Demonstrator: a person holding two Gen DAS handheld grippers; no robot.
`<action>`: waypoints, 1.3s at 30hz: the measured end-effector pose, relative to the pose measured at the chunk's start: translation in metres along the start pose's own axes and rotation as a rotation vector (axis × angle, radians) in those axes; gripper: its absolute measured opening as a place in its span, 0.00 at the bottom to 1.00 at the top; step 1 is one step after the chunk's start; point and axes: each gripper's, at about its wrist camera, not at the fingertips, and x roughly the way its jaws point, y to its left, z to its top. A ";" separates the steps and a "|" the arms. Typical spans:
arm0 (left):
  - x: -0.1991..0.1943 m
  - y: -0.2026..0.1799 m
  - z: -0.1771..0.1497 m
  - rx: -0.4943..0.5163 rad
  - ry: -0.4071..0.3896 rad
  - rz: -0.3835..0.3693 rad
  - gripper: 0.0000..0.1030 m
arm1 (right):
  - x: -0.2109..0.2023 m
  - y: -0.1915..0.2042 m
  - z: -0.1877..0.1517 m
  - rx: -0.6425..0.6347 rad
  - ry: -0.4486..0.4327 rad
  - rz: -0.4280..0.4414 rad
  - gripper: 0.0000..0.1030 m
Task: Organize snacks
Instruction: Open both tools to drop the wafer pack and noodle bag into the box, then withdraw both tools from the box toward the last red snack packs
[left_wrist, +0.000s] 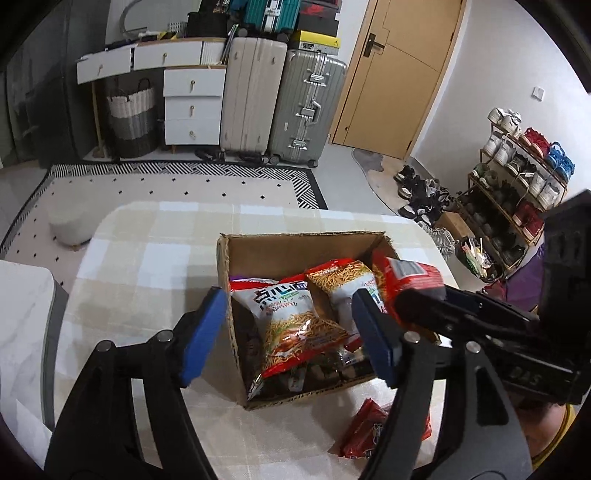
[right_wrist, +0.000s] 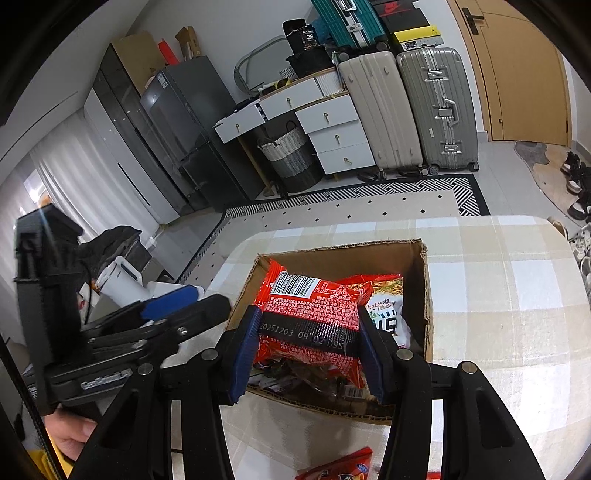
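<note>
An open cardboard box (left_wrist: 295, 251) (right_wrist: 351, 258) stands on the checked tablecloth (left_wrist: 147, 258) with several snack bags inside. My left gripper (left_wrist: 288, 336) is open over the box's near left corner. Its blue pads straddle a white-and-red noodle snack bag (left_wrist: 291, 317) that lies in the box, and neither pad presses on it. My right gripper (right_wrist: 309, 354) is shut on a red snack packet (right_wrist: 310, 317) (left_wrist: 406, 273), barcode side up, held just above the box's contents. A second noodle snack bag (left_wrist: 343, 284) lies behind. In the right wrist view the left gripper (right_wrist: 192, 302) shows at the left.
Red snack packets (left_wrist: 369, 432) (right_wrist: 340, 465) lie on the cloth in front of the box. Beyond the table are a patterned rug (left_wrist: 184, 184), a round stool (left_wrist: 70, 225), suitcases (left_wrist: 280, 99), a drawer unit (left_wrist: 192, 107) and a shoe rack (left_wrist: 517, 192).
</note>
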 end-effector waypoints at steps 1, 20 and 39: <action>-0.007 -0.001 -0.002 0.003 -0.003 0.002 0.66 | 0.001 0.001 0.000 -0.004 0.002 -0.004 0.49; -0.072 0.010 -0.038 -0.027 -0.017 0.009 0.76 | 0.021 0.018 -0.001 -0.061 0.022 -0.086 0.51; -0.152 -0.020 -0.069 0.005 -0.066 0.053 0.78 | -0.074 0.046 -0.015 -0.048 -0.145 -0.065 0.62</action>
